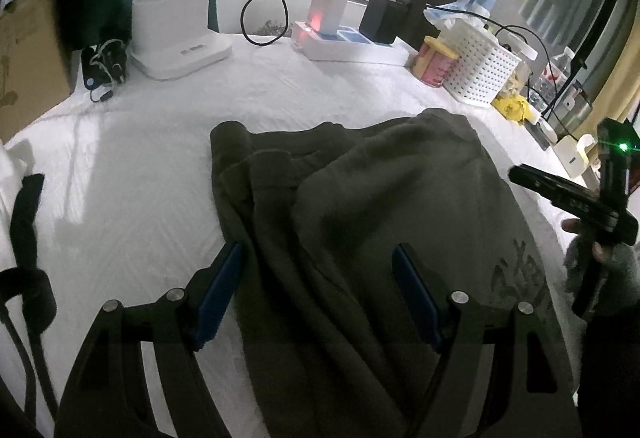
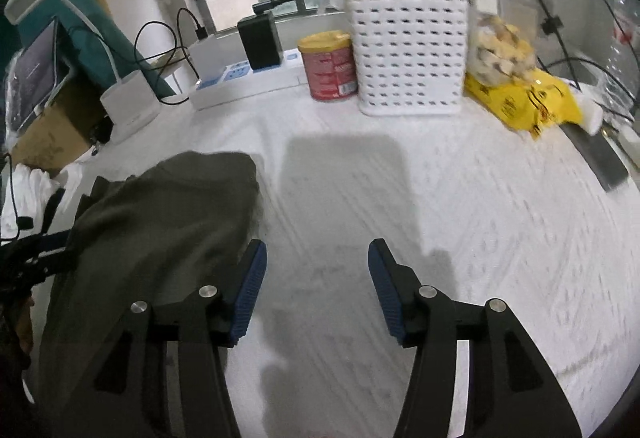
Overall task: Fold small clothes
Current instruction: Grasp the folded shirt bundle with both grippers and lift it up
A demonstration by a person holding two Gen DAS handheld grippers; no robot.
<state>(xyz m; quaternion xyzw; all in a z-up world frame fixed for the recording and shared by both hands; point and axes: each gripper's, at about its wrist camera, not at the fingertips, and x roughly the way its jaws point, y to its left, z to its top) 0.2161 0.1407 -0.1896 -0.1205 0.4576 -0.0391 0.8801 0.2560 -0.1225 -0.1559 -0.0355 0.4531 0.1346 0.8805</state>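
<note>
A dark olive-green fabric garment (image 1: 360, 222) lies partly folded on the white-covered table (image 1: 152, 166), toward its near edge, with one layer doubled over another and a faint dark print showing near the garment's right side. The left gripper (image 1: 316, 270), black with blue pads, hangs above the cloth with its jaws spread wide; the left pad sits over the garment's left edge and the right pad over its middle, and neither visibly pinches the fabric. The right gripper (image 2: 316, 270), of the same make, stands beside the garment's right edge over bare table covering, its jaws apart and nothing between them; its left pad is just beside the cloth. In the left wrist view the right gripper's black body shows at the table's right edge, held by a hand in a grey sleeve. Along the far edge stand a white perforated plastic basket (image 2: 408, 50), a red can with a yellow lid (image 2: 328, 66), a white power strip (image 1: 344, 46) carrying black plugs and cables, and a white desk lamp base (image 1: 176, 30). A yellow packet (image 2: 524, 98) lies near the far right corner.
</note>
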